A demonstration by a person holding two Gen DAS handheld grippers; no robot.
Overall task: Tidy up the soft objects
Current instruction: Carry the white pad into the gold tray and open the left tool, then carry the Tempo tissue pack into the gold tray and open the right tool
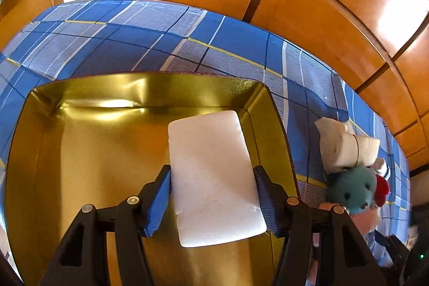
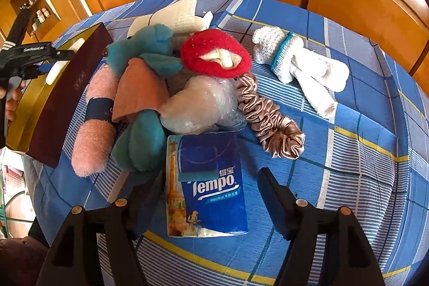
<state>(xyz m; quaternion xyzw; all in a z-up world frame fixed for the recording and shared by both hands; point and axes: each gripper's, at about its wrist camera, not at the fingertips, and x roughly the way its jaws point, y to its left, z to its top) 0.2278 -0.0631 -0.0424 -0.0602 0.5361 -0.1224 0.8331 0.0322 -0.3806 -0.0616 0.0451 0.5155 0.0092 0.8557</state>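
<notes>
Soft objects lie heaped on a blue plaid bedsheet (image 2: 348, 165), and one of them, a white rectangular foam pad (image 1: 211, 178), fills the lower middle of the left wrist view. It sits between the blue pads of the left gripper (image 1: 213, 195), both pads against its long edges, so the left gripper holds it, over the inside of a gold-lined open box (image 1: 80, 152) that takes up the lower left of the frame. At the right edge of this view, beside the box on the sheet, are a folded cream cloth (image 1: 346, 146) and a teal plush toy (image 1: 354, 189). In the right wrist view the right gripper (image 2: 211, 192) is at the bottom of the frame, its jaws standing wide to either side of a blue Tempo tissue pack (image 2: 211, 192) that lies flat on the sheet; the right finger is clear of the pack, and at the left finger I cannot tell. Above the pack, centre frame, the pile holds a clear crumpled plastic bag (image 2: 198, 103), the teal plush toy, a pink rolled towel (image 2: 93, 136) and a red fuzzy sock bundle (image 2: 214, 55). A beige satin scrunchie (image 2: 270, 122) stretches toward the right of the pile, and white knitted socks (image 2: 303, 66) lie apart at upper right. At far left the box shows its dark maroon outer wall, with the left gripper above it.
</notes>
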